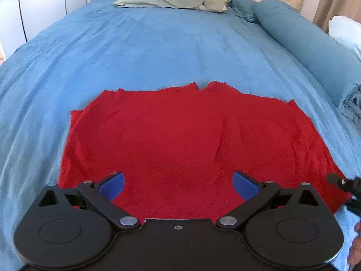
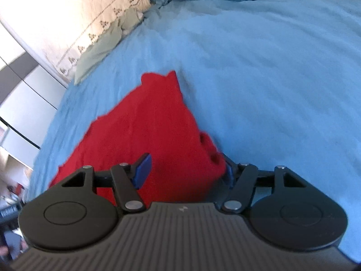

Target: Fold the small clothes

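Over the red sweater (image 1: 180,135), left claw (image 1: 178,185) angled down, jaws wide

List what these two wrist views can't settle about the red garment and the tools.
- Left wrist: near hem of the red garment hidden behind the left tool.
- Left wrist: right tool cut off by the frame edge.
- Right wrist: right tool pad hidden by bunched cloth; grip unclear.
- Right wrist: motion blur hides the knit.

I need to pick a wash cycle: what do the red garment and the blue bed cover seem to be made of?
Red garment: looks like a soft matte knit, perhaps wool or acrylic, with ribbing near its far edge. Blue bed cover: seems a brushed, suede-like fabric, maybe microfibre, judging by its shaded nap.
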The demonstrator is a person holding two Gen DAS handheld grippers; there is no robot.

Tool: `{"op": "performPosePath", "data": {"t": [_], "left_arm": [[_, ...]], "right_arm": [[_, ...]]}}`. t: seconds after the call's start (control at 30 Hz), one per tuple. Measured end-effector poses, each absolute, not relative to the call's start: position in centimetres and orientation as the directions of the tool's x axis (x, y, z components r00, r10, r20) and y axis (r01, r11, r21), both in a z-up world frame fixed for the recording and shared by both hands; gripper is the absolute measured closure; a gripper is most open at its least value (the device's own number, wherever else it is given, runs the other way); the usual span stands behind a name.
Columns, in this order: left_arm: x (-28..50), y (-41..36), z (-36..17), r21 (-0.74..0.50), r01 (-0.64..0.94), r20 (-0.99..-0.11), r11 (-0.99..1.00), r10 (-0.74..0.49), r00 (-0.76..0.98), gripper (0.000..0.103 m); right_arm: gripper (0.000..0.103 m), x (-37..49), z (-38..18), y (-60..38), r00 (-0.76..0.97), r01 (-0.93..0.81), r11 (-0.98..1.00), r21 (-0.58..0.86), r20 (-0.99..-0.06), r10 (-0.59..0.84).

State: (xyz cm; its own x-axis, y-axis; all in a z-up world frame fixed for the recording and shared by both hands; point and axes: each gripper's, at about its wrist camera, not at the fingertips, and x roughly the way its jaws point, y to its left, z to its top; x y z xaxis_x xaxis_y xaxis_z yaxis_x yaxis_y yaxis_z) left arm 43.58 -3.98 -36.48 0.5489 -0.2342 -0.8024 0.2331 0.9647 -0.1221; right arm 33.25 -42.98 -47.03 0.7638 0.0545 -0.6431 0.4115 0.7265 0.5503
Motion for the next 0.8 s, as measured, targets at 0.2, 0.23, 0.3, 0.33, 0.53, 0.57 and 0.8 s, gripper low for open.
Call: {"op": "performPosePath", "data": {"t": [0.2, 0.23, 0.3, 0.33, 0.53, 0.57, 0.8], "left_arm": [[44.8, -4.2, -36.9, -0.128, 0.248, -0.817, 0.96, -0.244, 0.523, 0.0], [45.0, -4.2, -37.2, -0.132, 0.246, -0.823, 0.96, -0.244, 0.513, 0.0], [45.3, -4.3, -38.0, -0.131, 0.235, -0.838, 0.963, -0.234, 0.493, 0.0], [45.4, -4.4, -38.4, -0.126, 0.228, -0.846, 0.966, -0.224, 0.484, 0.0], [46.2, -5.0, -40.8, -0.069, 0.23, -0.879, 0.971, -0.168, 0.447, 0.0], [46.3, -5.2, -40.8, -0.056, 0.238, -0.883, 0.97, -0.159, 0.442, 0.0], [46.4, -0.4, -36.4, -0.071, 0.179, -0.868, 0.981, -0.149, 0.474, 0.0]], "right_arm": [[0.042, 36.4, -46.6, -43.7, 0.742, 0.321, 0.764, 0.559, -0.65, 0.164], [0.061, 36.9, -46.4, -43.5, 0.723, 0.309, 0.788, 0.533, -0.67, 0.17], [0.071, 37.2, -46.1, -43.2, 0.702, 0.3, 0.813, 0.5, -0.692, 0.167], [0.073, 37.3, -45.8, -43.0, 0.7, 0.3, 0.817, 0.491, -0.696, 0.161], [0.075, 37.7, -41.3, -40.1, 0.733, 0.259, 0.863, 0.434, -0.67, 0.118], [0.076, 37.9, -40.4, -39.5, 0.739, 0.246, 0.867, 0.433, -0.663, 0.121], [0.076, 42.3, -33.2, -29.9, 0.78, 0.011, 0.896, 0.443, -0.565, 0.27]]}}
